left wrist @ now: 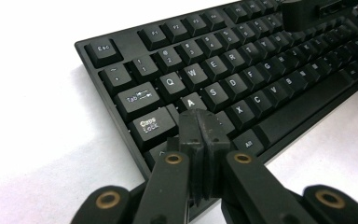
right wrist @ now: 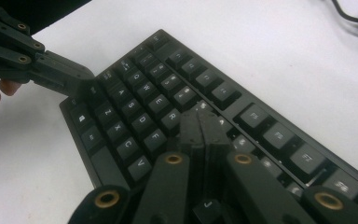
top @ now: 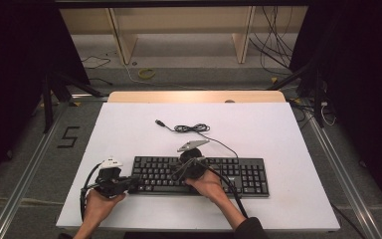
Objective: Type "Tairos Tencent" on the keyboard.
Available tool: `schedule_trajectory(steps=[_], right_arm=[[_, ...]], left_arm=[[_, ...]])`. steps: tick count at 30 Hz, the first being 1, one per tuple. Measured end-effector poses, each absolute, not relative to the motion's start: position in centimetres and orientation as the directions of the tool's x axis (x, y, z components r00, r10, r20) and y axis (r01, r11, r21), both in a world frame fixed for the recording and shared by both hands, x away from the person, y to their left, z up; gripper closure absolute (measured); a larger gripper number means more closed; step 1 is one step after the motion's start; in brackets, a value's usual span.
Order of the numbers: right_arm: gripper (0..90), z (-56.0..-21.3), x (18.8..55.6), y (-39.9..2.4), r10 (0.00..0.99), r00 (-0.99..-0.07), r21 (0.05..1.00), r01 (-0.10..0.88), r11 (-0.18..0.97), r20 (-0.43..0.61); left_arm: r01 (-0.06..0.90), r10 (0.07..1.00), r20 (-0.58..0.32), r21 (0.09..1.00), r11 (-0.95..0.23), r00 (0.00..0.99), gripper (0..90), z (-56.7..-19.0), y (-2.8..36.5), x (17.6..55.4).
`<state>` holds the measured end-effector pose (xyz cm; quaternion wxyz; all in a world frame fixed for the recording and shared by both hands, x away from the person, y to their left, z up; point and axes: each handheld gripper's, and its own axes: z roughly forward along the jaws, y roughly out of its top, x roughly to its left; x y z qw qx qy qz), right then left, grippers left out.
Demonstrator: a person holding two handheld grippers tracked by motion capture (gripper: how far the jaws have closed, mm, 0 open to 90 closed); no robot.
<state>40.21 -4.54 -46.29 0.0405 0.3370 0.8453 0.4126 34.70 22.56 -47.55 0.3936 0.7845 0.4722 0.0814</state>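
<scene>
A black keyboard point(top: 229, 172) lies across the near half of the white table point(top: 129, 129). My left gripper point(top: 135, 183) is shut, its tips resting at the keyboard's left end. In the left gripper view the closed tips point(left wrist: 199, 122) sit just below the A key of the keyboard point(left wrist: 242, 84). My right gripper point(top: 180, 173) is shut too, over the keys left of the middle. In the right gripper view its closed tips point(right wrist: 199, 122) touch down among the letter keys of the keyboard point(right wrist: 270, 135), with the left gripper point(right wrist: 81, 81) at the far end. Nothing is held in either.
The keyboard's cable point(top: 191, 128) lies coiled behind it, its USB plug point(top: 160, 122) loose on the table. A wooden strip point(top: 196, 96) borders the table's far edge. Beyond are floor cables point(top: 146, 73), stand legs and a taped "5" point(top: 68, 137) at the left.
</scene>
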Motion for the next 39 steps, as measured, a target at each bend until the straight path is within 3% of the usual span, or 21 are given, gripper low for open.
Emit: schedule_trajectory(steps=[39], right_arm=[[90.0,-48.0,40.9,-2.3,0.608,-0.765,0.678,0.564,0.471,0.215]], left_arm=[[0.698,0.801,-0.24,0.659,-0.281,0.549,89.3,-48.0,22.2,35.0]])
